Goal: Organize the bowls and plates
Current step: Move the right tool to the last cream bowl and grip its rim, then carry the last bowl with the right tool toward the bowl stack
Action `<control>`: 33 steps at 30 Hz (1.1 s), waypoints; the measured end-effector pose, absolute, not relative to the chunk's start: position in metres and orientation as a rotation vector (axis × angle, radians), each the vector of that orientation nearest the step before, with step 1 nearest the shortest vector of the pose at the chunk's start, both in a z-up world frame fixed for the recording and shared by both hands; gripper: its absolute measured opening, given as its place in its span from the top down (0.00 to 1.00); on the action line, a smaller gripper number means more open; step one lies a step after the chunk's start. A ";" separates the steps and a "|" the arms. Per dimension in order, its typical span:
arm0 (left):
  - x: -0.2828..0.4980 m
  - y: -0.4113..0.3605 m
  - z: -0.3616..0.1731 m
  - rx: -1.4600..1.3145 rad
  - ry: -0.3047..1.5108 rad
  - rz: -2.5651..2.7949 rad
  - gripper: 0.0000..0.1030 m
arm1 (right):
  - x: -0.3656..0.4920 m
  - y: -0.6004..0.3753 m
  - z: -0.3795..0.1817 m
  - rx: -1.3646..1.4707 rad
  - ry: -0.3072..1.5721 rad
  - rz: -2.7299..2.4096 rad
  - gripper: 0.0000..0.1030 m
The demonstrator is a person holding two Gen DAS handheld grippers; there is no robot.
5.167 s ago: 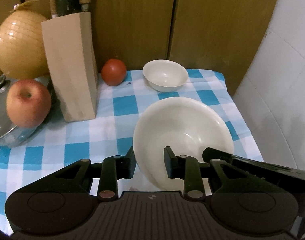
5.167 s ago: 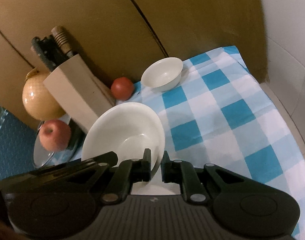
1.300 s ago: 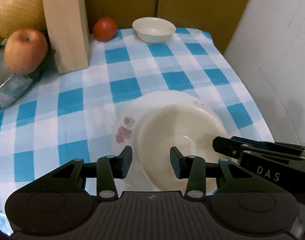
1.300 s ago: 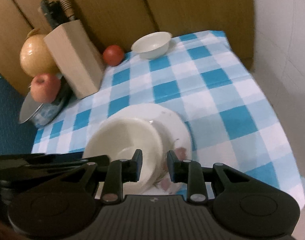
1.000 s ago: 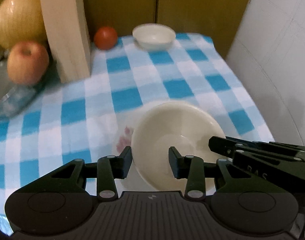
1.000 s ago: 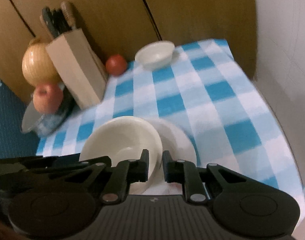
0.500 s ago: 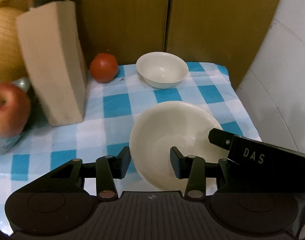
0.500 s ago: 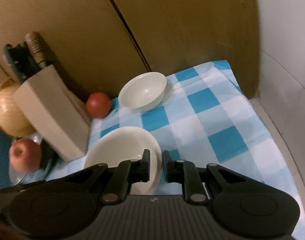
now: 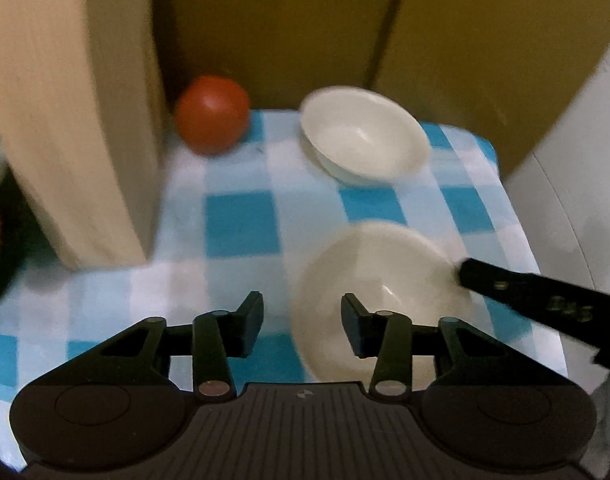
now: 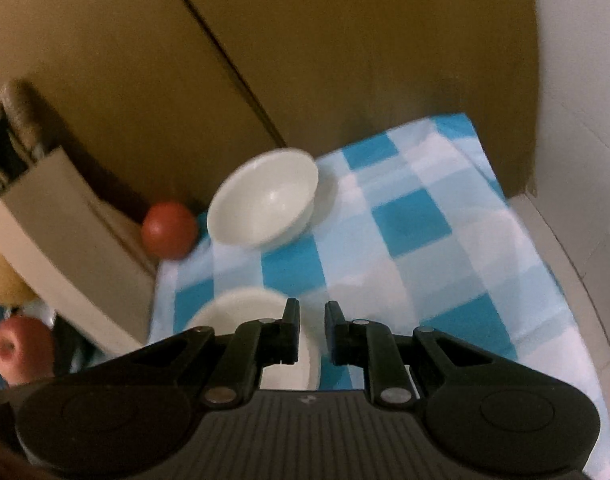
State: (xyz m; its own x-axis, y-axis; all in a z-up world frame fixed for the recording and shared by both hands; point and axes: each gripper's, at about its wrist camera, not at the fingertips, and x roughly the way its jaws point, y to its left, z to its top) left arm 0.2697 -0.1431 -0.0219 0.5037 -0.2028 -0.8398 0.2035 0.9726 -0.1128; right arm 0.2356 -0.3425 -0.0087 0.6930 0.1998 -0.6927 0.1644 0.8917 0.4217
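Both tools at the large bowl, near the table's right edge.
Right tool point(image 10: 311, 334) pinches the large bowl point(image 9: 379, 280) by its right rim, jaws nearly together. Left tool point(image 9: 301, 322) has just been opening; jaws spread, the bowl's left rim between them, pads not pressing it. Small bowl point(image 9: 365, 134) sits empty at the back edge, tomato point(image 9: 212, 114) beside it; the large bowl is empty too.

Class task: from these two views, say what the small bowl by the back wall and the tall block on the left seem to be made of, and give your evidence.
Small bowl: probably glazed ceramic, possibly melamine; it is smooth off-white with a soft highlight inside. Tall block: looks like pale unfinished wood, matte with faint lengthwise grain, though blur hides detail; handles stick out of its top in the right wrist view.
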 end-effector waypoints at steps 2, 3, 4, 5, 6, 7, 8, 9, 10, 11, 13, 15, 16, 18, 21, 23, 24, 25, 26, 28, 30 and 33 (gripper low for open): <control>0.274 -0.136 -0.016 -0.012 0.998 -0.233 0.37 | 0.240 -0.346 -0.005 0.493 0.796 0.019 0.84; 0.276 -0.135 -0.014 -0.013 0.988 -0.229 0.36 | 0.244 -0.347 -0.005 0.499 0.787 0.020 0.84; 0.278 -0.133 -0.010 -0.012 0.977 -0.218 0.36 | 0.247 -0.348 -0.005 0.505 0.781 0.023 0.84; 0.280 -0.133 -0.007 -0.010 0.970 -0.214 0.35 | 0.250 -0.349 -0.005 0.514 0.778 0.024 0.84; 0.283 -0.136 -0.005 -0.004 0.964 -0.210 0.33 | 0.255 -0.349 -0.005 0.526 0.775 0.024 0.84; 0.285 -0.137 -0.003 0.006 0.958 -0.202 0.32 | 0.260 -0.349 -0.005 0.532 0.773 0.024 0.84; 0.288 -0.142 -0.002 0.023 0.951 -0.191 0.32 | 0.264 -0.349 -0.006 0.536 0.770 0.021 0.84; 0.292 -0.146 -0.001 0.039 0.947 -0.186 0.32 | 0.268 -0.348 -0.006 0.535 0.766 0.017 0.84; 0.296 -0.151 0.000 0.052 0.943 -0.183 0.32 | 0.272 -0.347 -0.005 0.531 0.764 0.016 0.83; 0.300 -0.155 0.002 0.060 0.939 -0.177 0.32 | 0.277 -0.346 -0.005 0.527 0.763 0.014 0.80; 0.308 -0.159 0.003 0.064 0.932 -0.168 0.32 | 0.286 -0.346 -0.005 0.523 0.761 0.011 0.75; 0.319 -0.164 0.003 0.061 0.932 -0.151 0.32 | 0.295 -0.346 -0.006 0.509 0.761 0.005 0.75; 0.325 -0.165 0.003 0.057 0.934 -0.143 0.32 | 0.300 -0.347 -0.007 0.504 0.759 -0.004 0.74; 0.336 -0.169 0.000 0.048 0.936 -0.132 0.32 | 0.309 -0.351 -0.009 0.503 0.757 -0.021 0.74; 0.349 -0.175 -0.004 0.033 0.947 -0.129 0.31 | 0.323 -0.359 -0.016 0.523 0.758 -0.035 0.74; 0.359 -0.179 -0.008 0.016 0.954 -0.135 0.31 | 0.333 -0.363 -0.022 0.545 0.766 -0.038 0.74; 0.363 -0.182 -0.010 0.016 0.957 -0.135 0.31 | 0.337 -0.364 -0.025 0.551 0.768 -0.042 0.74; 0.364 -0.182 -0.012 0.021 0.959 -0.132 0.31 | 0.341 -0.365 -0.028 0.555 0.772 -0.044 0.74; 0.367 -0.186 -0.016 0.035 0.965 -0.131 0.32 | 0.344 -0.365 -0.030 0.558 0.779 -0.042 0.74; 0.372 -0.192 -0.023 0.065 0.978 -0.125 0.37 | 0.351 -0.363 -0.035 0.562 0.793 -0.027 0.74; 0.377 -0.193 -0.032 0.065 1.006 -0.123 0.49 | 0.355 -0.358 -0.039 0.549 0.802 -0.010 0.81; 0.384 -0.188 -0.043 0.029 1.044 -0.142 0.61 | 0.358 -0.349 -0.043 0.526 0.831 0.007 0.91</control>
State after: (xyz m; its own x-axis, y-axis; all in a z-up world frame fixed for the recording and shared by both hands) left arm 0.3835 -0.1878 -0.0430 0.4948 -0.1033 -0.8628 0.1311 0.9904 -0.0434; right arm 0.3581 -0.3494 -0.0435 0.6815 0.2074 -0.7018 0.1959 0.8723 0.4480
